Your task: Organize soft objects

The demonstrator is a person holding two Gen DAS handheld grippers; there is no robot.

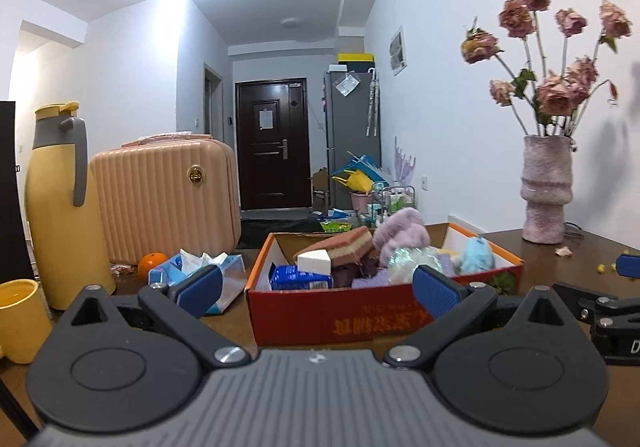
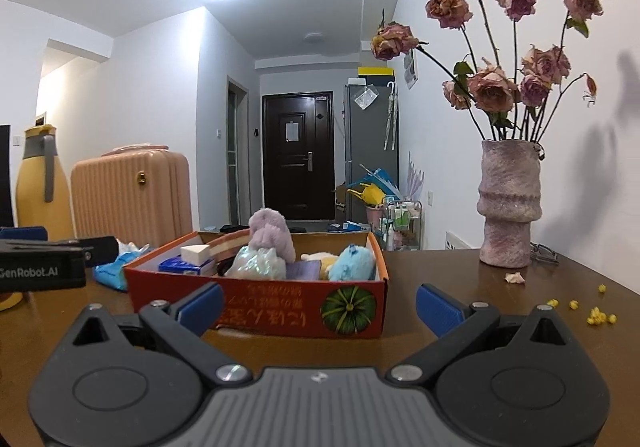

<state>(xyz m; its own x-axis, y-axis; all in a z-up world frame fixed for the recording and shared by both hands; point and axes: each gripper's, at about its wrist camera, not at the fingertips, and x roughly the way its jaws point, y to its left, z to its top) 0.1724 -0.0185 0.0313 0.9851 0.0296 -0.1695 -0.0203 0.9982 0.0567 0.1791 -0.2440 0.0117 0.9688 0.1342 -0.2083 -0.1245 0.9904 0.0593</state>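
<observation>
A red cardboard box [image 1: 360, 317] stands on the brown table and also shows in the right wrist view [image 2: 280, 307]. It holds soft things: a purple plush [image 1: 402, 233], a light blue plush [image 1: 478, 253], a brown and cream sponge [image 1: 340, 247], a white wedge sponge [image 1: 314, 261], a blue packet [image 1: 300, 279] and a shiny wrapped bundle [image 1: 408, 263]. My left gripper [image 1: 318, 293] is open and empty just in front of the box. My right gripper [image 2: 320, 307] is open and empty, in front of the box's pumpkin-printed side.
A blue tissue pack [image 1: 200, 271], an orange [image 1: 152, 263], a pink case [image 1: 164, 199], a yellow jug [image 1: 60, 207] and a yellow cup [image 1: 20, 319] stand left. A vase of dried roses [image 2: 510, 207] stands right, with yellow crumbs [image 2: 596, 313] nearby.
</observation>
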